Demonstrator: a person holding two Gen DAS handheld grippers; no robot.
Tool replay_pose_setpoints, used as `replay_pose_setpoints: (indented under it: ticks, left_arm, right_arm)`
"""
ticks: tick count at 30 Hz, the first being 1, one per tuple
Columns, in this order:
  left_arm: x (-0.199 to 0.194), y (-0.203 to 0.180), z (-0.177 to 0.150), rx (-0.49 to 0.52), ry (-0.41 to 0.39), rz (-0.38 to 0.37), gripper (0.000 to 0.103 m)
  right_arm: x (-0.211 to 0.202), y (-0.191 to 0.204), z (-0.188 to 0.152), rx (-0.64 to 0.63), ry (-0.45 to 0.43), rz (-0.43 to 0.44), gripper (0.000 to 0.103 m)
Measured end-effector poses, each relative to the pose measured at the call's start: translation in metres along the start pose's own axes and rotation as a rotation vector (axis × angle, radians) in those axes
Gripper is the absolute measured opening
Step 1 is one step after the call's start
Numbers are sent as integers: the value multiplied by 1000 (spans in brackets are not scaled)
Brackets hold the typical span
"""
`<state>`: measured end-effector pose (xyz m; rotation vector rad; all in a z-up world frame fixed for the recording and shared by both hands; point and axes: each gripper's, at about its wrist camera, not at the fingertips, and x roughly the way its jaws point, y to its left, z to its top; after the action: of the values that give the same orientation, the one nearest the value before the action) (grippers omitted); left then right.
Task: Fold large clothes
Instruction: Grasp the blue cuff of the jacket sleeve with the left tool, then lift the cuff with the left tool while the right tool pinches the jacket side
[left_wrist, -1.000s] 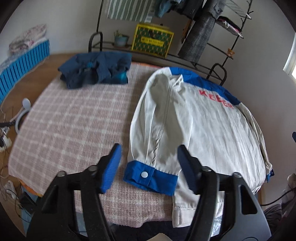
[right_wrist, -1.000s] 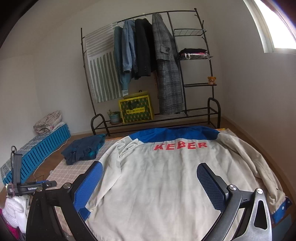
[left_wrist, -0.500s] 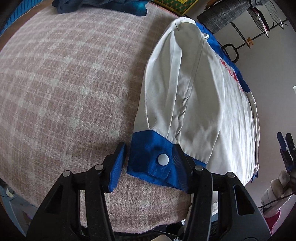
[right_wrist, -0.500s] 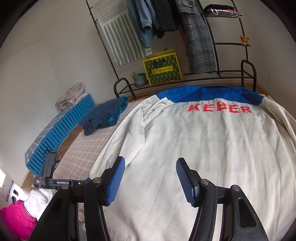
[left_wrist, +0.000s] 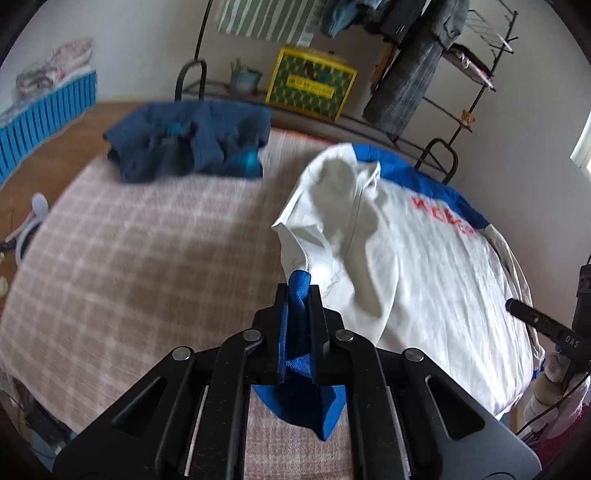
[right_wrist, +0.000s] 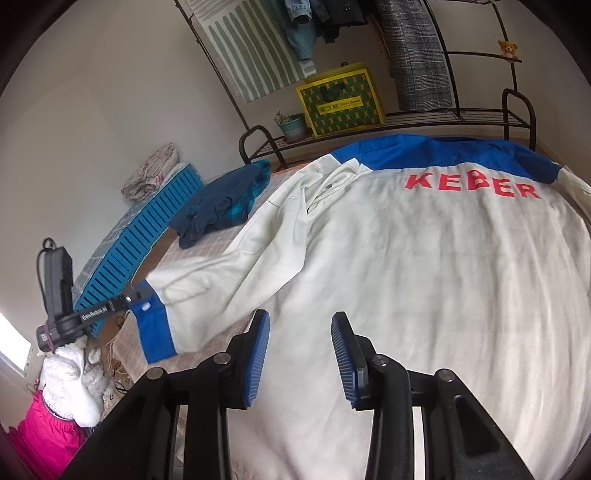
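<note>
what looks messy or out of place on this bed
The dark blue garment lies crumpled in a heap at the far edge of the pink checked blanket, unfolded. The white jacket with blue yoke lies flat, its blue cuff pinched in the left gripper.

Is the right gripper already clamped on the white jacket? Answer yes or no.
No: in the right wrist view the right gripper hangs over the white jacket with its blue pads apart and no cloth pinched between them.
</note>
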<state>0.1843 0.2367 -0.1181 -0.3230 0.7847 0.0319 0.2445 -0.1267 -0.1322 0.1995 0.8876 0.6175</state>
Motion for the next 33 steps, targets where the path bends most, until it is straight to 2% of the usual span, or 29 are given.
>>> replay_pose_setpoints:
  ticks: [3, 6, 9, 12, 15, 17, 19, 25, 30, 33]
  left_arm:
    - [-31, -20, 16, 89, -109, 11, 6]
    - [-47, -42, 15, 162, -157, -24, 6]
    - [-50, -64, 9, 239, -156, -63, 5]
    - [-44, -84, -1, 317, -141, -70, 5]
    - [-38, -98, -9, 351, -126, -75, 5]
    - [-35, -102, -14, 363, -115, -77, 5]
    - [-32, -104, -18, 372, -107, -82, 5]
    - [-28, -103, -23, 372, -98, -98, 5]
    - [-27, -100, -24, 375, -100, -102, 5]
    - [-25, -97, -24, 370, -91, -104, 5]
  right_arm:
    - [3, 2, 8, 8, -2, 29, 36]
    - [3, -2, 23, 36, -20, 53, 38]
    - [7, -11, 47, 89, -29, 96, 39]
    - [23, -9, 80, 104, 7, 141, 39]
    - [49, 6, 117, 41, 50, 137, 48]
    - [72, 14, 140, 46, 78, 145, 56]
    - [97, 24, 160, 55, 111, 175, 56]
    - [175, 50, 196, 36, 193, 76, 56]
    - [224, 63, 204, 4, 259, 6, 56]
    - [249, 65, 204, 1, 300, -40, 50]
